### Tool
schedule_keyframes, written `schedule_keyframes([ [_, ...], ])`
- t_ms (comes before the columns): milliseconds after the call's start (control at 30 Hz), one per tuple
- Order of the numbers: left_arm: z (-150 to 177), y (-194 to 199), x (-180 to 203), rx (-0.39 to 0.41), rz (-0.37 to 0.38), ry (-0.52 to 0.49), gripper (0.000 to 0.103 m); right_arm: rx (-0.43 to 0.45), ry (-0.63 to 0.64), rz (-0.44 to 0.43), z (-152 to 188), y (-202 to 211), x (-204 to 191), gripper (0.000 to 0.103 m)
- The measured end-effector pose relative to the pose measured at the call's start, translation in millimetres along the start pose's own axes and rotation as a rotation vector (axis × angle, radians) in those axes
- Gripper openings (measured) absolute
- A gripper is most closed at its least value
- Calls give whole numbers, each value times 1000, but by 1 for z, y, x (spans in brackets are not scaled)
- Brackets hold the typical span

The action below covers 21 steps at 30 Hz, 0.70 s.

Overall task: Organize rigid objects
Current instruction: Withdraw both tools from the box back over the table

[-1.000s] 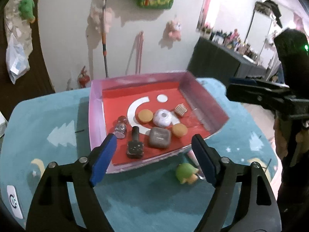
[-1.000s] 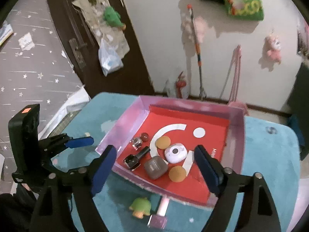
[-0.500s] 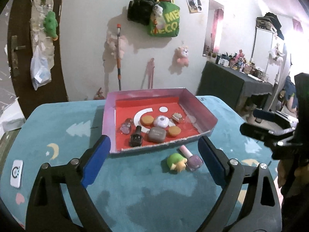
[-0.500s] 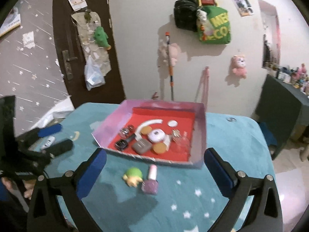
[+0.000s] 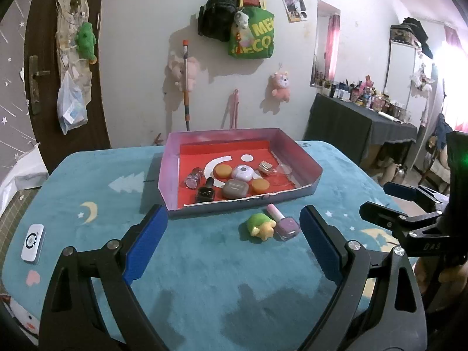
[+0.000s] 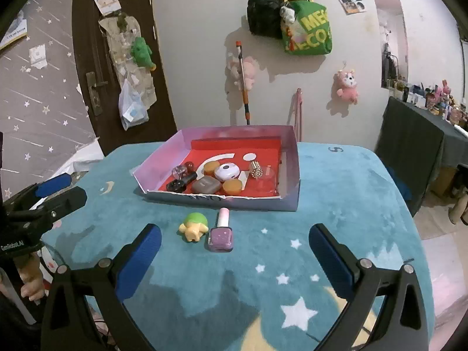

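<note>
Both grippers pulled back and rose from the tray [image 5: 310,189] over the past second. A second earlier the left gripper [image 5: 233,241] had its fingers at the tray's near edge, framing the near items; the tray later lay well beyond its fingertips, with bare blanket [image 5: 222,278] between them. The green toy [image 5: 259,225] and the nail polish [image 5: 283,222], once close between the fingers, sat farther ahead of them. The right gripper [image 6: 234,254] drew away likewise; toy and polish, formerly at the bottom of its view, lay ahead between its fingertips. Each view tilted up, revealing more wall.
</note>
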State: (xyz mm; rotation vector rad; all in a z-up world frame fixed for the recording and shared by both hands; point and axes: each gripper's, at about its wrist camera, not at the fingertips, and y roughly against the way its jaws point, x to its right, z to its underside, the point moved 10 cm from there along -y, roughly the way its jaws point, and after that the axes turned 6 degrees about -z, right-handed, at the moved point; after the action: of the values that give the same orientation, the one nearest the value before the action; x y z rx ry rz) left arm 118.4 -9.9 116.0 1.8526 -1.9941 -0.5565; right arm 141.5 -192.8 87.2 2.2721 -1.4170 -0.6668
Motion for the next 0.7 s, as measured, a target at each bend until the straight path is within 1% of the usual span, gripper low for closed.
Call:
schedule_keyframes([
  [167, 3, 5, 1, 1, 0, 4, 93, 24, -4, -4, 0, 13, -3, 103],
  [367, 15, 3, 2, -30, 0, 16, 93, 15, -14, 2, 8, 10, -2, 103],
  [500, 28, -8, 2, -67, 0, 19, 93, 4, -20, 14, 18, 3, 1, 103],
  [700, 46, -33, 1, -126, 6, 28, 93, -34, -36, 33, 36, -18, 8, 103],
])
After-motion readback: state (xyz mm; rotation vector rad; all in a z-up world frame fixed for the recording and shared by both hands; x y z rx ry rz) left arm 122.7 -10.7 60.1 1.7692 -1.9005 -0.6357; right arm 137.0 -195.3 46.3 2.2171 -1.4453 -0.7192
